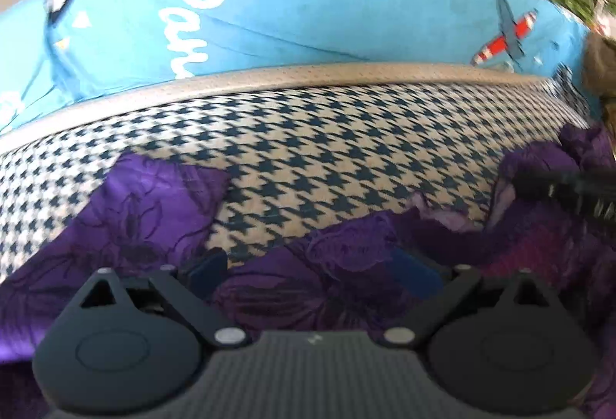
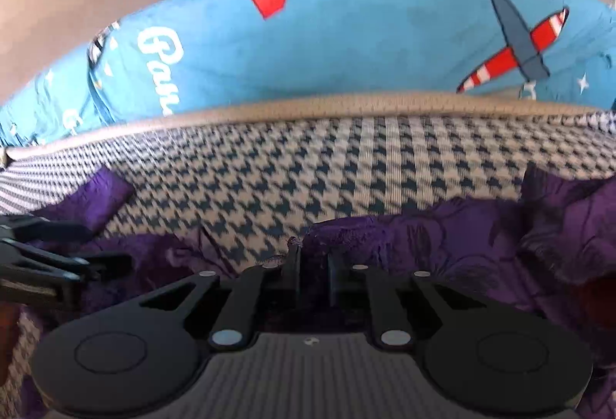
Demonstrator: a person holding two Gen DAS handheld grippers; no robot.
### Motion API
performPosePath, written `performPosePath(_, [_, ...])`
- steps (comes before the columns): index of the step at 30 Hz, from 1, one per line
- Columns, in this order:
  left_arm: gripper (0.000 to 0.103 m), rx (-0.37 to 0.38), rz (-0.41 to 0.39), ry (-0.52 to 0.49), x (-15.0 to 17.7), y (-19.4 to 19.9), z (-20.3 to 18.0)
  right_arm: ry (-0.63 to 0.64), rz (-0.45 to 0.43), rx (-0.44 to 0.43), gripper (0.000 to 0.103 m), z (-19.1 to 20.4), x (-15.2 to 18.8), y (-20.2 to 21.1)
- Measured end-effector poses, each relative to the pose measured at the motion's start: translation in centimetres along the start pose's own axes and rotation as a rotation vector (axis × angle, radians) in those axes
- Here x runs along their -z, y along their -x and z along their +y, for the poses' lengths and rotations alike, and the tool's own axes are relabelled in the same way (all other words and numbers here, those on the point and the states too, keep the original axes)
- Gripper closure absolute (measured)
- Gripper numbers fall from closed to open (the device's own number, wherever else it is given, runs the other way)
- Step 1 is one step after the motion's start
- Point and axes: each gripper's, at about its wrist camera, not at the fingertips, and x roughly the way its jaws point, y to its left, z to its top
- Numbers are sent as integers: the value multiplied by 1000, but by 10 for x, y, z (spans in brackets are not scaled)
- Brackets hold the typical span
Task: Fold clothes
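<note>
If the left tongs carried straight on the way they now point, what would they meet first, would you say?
Probably the purple garment lying just beyond the open left tongs, then the houndstooth cushion underneath; depth is uncertain.

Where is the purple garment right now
The purple floral garment lies crumpled on the houndstooth cushion, low in both wrist views in front of the blue printed pillow.

crinkled purple cloth garment [image 1: 146, 211], woven houndstooth cover [image 1: 308, 149], possibly coarse

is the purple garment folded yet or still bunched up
Not neatly folded: the purple garment lies crumpled in ridges on the houndstooth cushion, one piece sticking out to the side.
</note>
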Motion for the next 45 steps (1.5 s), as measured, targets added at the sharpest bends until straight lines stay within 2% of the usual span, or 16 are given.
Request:
performPosePath(6, [0, 47, 4, -85, -2, -15, -19, -28, -83, -5, 88, -4, -9, 12])
performPosePath(13, [1, 42, 8, -142, -3, -29, -34, -50, -153, -10, 88, -6, -16, 21])
performPosePath(19, [16, 62, -12, -203, 2, -27, -45, -68, -209, -27, 89, -5, -20, 27])
performPosePath(20, [18, 68, -14, -205, 3, -26, -46, -69, -217, -26, 92, -6, -21, 27])
performPosePath(22, [28, 82, -23, -202, 3, -24, -46, -66, -229, -27, 93, -5, -21, 31])
performPosePath(24, [46, 96, -35, -200, 4, -20, -45, -62, -235, -29, 93, -5, -22, 32])
performPosePath(25, [52, 99, -40, -199, 4, -19, -45, -61, -232, -27, 93, -6, -22, 32])
performPosePath(26, [67, 101, -45, -198, 4, -17, -45, -62, -230, -23, 93, -6, -22, 31])
performPosePath(27, [71, 103, -47, -198, 5, -16, -45, -64, -227, -23, 93, -7, -22, 30])
performPosePath(33, [82, 61, -71, -238, 12, -10, -54, -69, -211, -19, 93, -11, -21, 28])
performPosePath(37, [85, 37, -83, -229, 12, -8, -55, -84, -189, -8, 93, -15, -20, 25])
performPosePath(42, [88, -47, -139, -215, 6, -2, -59, -91, -197, -3, 93, -18, -19, 24])
performPosePath(45, [88, -144, -195, -211, -4, 4, -62, -96, -224, 0, 93, -18, -24, 27])
